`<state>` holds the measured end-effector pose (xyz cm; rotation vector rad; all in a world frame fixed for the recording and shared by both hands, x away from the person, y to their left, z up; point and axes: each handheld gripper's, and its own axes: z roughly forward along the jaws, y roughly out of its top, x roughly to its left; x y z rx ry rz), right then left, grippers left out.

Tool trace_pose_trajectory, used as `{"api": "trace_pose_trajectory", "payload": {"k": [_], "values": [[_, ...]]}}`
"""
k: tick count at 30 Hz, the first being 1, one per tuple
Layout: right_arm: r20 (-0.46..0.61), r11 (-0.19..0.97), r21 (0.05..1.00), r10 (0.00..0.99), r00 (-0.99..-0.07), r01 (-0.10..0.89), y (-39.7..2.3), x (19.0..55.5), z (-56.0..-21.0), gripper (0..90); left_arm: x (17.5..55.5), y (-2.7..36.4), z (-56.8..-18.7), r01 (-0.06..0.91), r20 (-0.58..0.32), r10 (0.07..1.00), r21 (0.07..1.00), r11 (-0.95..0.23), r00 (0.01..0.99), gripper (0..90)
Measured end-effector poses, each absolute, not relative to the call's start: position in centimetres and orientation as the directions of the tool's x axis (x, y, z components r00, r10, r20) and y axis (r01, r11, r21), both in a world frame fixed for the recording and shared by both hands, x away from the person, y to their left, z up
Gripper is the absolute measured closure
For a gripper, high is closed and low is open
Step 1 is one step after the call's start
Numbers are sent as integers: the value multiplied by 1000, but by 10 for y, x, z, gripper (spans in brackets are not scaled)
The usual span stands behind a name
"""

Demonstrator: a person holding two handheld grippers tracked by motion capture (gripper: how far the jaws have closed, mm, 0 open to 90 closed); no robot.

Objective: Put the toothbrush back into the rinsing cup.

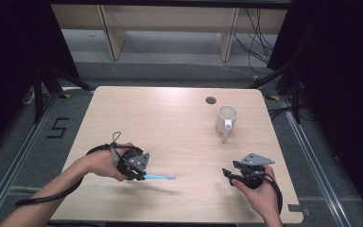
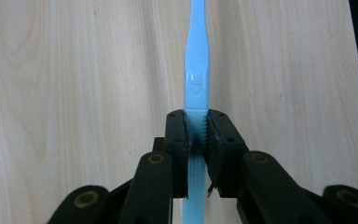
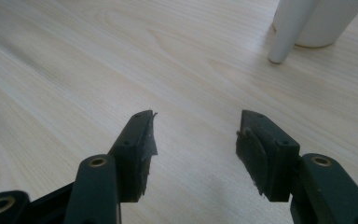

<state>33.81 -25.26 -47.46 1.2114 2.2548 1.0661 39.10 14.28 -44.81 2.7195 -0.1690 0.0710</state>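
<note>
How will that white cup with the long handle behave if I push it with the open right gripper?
The white cup looks tall for its base, so a high push would probably tip it; push low. Its long handle slants down to the table, so it may act as a prop and make the cup pivot rather than slide. It looks smooth, probably slippery between the right gripper pads.

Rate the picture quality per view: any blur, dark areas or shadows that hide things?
High view: evenly lit pale wooden table, black surroundings at both sides, soft overall; light blue plastic toothbrush casts a faint shadow. Left gripper view: sharp; left gripper clamps the toothbrush. Right gripper view: open right gripper slightly soft, white ceramic mug cut off by the frame.
</note>
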Motion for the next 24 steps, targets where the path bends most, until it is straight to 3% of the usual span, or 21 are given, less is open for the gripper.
{"api": "trace_pose_trajectory", "payload": {"k": [24], "values": [[29, 343, 763, 828, -560, 547, -252, 337, -473, 466, 389, 165, -435, -61, 109, 4, 588, -806, 994, 787]]}}
